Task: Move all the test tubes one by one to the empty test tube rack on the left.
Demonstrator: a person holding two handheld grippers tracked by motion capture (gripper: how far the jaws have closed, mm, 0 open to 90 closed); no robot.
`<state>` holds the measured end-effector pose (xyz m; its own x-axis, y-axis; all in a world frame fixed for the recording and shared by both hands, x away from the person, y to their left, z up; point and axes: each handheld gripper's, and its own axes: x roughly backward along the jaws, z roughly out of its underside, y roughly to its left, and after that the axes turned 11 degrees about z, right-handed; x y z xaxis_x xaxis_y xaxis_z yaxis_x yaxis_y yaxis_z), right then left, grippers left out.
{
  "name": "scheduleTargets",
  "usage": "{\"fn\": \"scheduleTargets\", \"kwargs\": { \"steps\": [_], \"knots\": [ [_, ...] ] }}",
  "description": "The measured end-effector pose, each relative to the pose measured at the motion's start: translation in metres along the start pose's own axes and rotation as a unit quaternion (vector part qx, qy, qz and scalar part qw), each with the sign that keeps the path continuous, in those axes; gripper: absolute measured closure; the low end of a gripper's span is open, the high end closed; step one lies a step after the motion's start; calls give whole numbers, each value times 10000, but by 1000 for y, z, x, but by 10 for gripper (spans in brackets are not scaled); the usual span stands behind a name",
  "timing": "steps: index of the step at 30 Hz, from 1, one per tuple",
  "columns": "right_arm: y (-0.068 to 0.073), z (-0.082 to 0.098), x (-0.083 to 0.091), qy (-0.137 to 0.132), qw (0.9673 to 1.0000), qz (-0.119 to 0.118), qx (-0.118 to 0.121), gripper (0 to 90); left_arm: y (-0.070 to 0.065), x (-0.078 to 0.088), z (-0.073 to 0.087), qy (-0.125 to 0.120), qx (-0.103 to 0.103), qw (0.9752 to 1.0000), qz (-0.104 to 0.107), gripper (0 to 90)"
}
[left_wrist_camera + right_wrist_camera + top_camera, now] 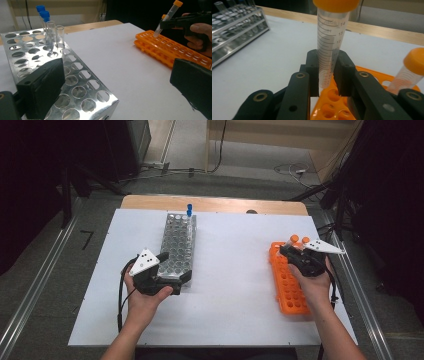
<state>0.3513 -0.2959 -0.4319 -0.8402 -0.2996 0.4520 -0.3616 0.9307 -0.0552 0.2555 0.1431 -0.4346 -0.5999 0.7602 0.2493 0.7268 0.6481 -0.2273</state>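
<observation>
My right gripper [325, 72] is shut on a clear graduated tube with an orange cap [329, 37], held upright near its lower part. This tube [167, 17] hangs tilted just above the far end of the orange rack [287, 285]. A second orange-capped tube [409, 70] stands in that rack beside it. My left gripper [174, 266] is open at the near end of the metal rack [178, 240]. One jaw is over the rack [82, 75], the other over the bare sheet. Blue-capped tubes [41, 11] and clear glass tubes [56, 32] stand at the rack's far end.
Both racks lie on a white sheet [230, 270] that covers a wooden table [215, 202]. There is open sheet between the racks. The orange rack is close to the sheet's right edge. Cables [292, 170] and dark equipment are on the floor beyond.
</observation>
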Motion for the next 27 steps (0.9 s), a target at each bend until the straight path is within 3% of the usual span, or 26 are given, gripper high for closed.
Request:
{"fn": "scheduleTargets", "kwargs": {
  "steps": [12, 23, 27],
  "knots": [
    [24, 9, 20, -22, 9980, -617, 127, 732, -6, -3, 0, 55, -73, 9999, 105, 0],
    [51, 12, 29, 47, 9929, -1137, 333, 732, -20, -11, 0, 124, -201, 9993, 291, 0],
    [64, 13, 31, 95, 9906, -1291, 434, 733, -24, -13, -1, 170, -239, 9985, 472, 14]
  ]
}}
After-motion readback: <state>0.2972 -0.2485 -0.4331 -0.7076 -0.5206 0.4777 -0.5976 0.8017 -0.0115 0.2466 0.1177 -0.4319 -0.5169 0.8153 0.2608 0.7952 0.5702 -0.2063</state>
